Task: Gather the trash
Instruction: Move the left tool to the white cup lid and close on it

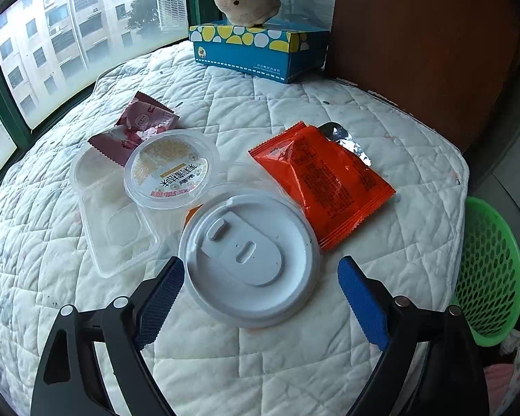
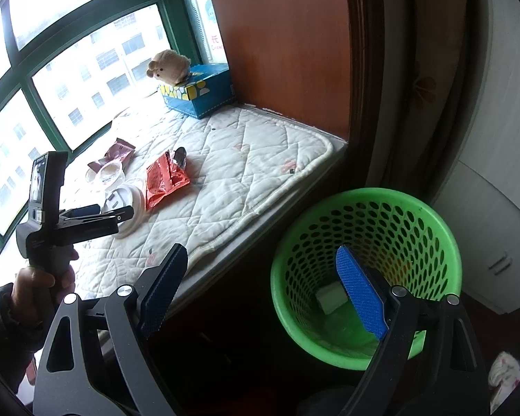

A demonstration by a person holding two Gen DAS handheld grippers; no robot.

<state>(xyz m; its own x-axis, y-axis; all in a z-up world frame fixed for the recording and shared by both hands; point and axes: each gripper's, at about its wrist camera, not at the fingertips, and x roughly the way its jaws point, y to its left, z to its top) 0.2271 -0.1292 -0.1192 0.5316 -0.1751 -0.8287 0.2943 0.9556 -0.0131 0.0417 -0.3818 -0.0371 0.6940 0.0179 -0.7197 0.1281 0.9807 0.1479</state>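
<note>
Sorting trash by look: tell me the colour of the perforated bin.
Bright green bin, clearest in the right wrist view.

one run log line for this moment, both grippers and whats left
left gripper: open over white lid | right gripper: open, empty, by green bin | left on pad: lid, orange packet, clear cup

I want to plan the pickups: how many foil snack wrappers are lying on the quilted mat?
2: an orange wrapper right of the white lid, a maroon wrapper behind the clear cup.
</note>
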